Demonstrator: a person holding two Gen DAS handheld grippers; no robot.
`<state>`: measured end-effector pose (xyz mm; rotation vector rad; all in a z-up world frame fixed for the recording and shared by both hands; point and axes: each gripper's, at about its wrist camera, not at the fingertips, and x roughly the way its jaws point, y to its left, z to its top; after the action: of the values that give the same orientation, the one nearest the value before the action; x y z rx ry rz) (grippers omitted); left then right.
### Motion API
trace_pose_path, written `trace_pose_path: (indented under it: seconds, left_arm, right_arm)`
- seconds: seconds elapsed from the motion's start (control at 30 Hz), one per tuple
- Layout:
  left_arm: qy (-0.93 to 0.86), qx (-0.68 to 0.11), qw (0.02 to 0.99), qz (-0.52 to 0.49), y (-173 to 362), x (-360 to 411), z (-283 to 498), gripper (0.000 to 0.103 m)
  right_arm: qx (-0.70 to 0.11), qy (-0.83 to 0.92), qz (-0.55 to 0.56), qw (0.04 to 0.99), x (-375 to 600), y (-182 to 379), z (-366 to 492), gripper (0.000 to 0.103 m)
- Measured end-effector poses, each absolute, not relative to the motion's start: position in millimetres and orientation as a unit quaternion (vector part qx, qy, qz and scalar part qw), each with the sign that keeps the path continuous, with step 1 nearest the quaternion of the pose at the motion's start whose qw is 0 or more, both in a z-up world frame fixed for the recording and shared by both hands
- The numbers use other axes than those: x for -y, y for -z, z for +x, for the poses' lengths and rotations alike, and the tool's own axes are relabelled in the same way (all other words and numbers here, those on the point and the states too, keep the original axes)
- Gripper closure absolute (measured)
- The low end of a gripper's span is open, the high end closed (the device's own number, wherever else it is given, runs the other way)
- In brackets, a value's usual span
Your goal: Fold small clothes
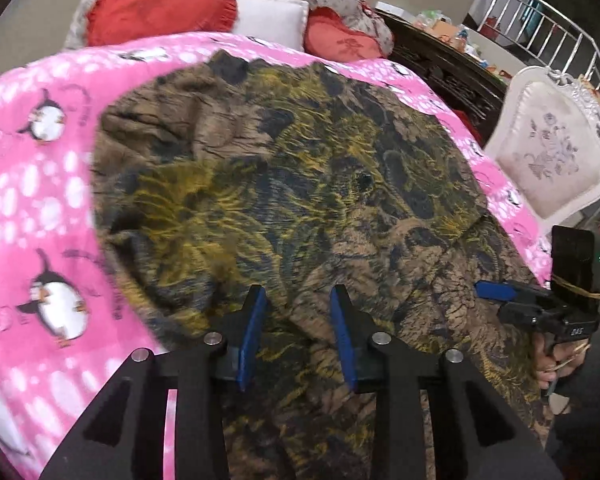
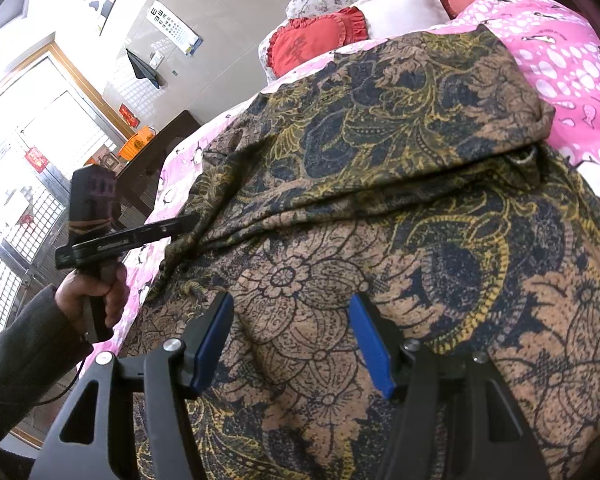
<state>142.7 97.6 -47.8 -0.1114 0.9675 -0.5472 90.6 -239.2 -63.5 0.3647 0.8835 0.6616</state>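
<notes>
Garment [image 1: 284, 184]: a brown, dark-blue and yellow floral piece lay spread on the pink penguin blanket [image 1: 40, 184] covering the bed, and it filled most of both wrist views. One portion was already folded over; its doubled edge ran as a ridge [image 2: 380, 196] across the right wrist view.

Tool state:
1. I held the left tool [image 1: 298, 332] released, fingers apart, low over the near part of the cloth. No fabric sat between the blue pads [image 1: 252, 332].
2. I held the right tool [image 2: 292, 344] released as well, fingers spread over a large flower print. Whether the tips touched the cloth could not be told.

Step in hand, as I judged it: picking grip points for the next fold. To do it well:
- Each tool needed to close on a true outer edge or corner, not on the flat middle, where the pads would only pinch up a wrinkle.
- Both tools needed to take the same edge, well apart from each other, so the lifted portion stayed level.
- The grip should have caught only the layer to be moved. Thin cloth like this probably drapes and slips, so a deep bite seemed safer than a tip grip.
- Loose creases near the left tool warranted smoothing first.

Containers: none was visible on the bed. Red cushions [image 1: 152, 12] and a white pillow [image 1: 272, 16] lay beyond the garment. A white chair [image 1: 552, 148] stood beside the bed, with nothing on its seat that I could make out.
</notes>
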Motion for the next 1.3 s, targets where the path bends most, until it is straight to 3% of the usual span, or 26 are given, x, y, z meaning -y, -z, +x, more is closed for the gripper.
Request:
trace_pose_path:
  seconds: [0.23,0.37,0.5,0.8,1.0,1.13,1.3]
  left_arm:
    - [0.279,-0.45,0.848,-0.032,48,-80,129,0.092]
    - [0.262,-0.42,0.869,0.008,35,-75,115,0.103]
    - [0.239,-0.397,0.886,0.023,20,-79,113,0.103]
    - [0.045,-0.363,0.931,-0.009,2,-153,150,0.103]
    - [0.022,-0.435,0.899,-0.046,33,-168,164,0.102]
    - [0.014,-0.409,0.911,-0.04,23,-166,145,0.101]
    - [-0.009,-0.344,0.929,-0.136,-6,-176,128,0.096]
  right_arm:
    - [-0.417,-0.313,0.173,0.836,239,64,90,0.039]
    - [-0.418,-0.312,0.172,0.836,239,64,90,0.039]
    - [-0.418,-0.312,0.172,0.836,239,64,90,0.039]
    - [-0.418,-0.312,0.173,0.836,239,64,90,0.039]
    - [-0.418,-0.313,0.173,0.835,239,63,90,0.038]
    - [-0.418,-0.312,0.172,0.835,239,64,90,0.037]
    - [-0.426,-0.307,0.163,0.835,235,63,90,0.036]
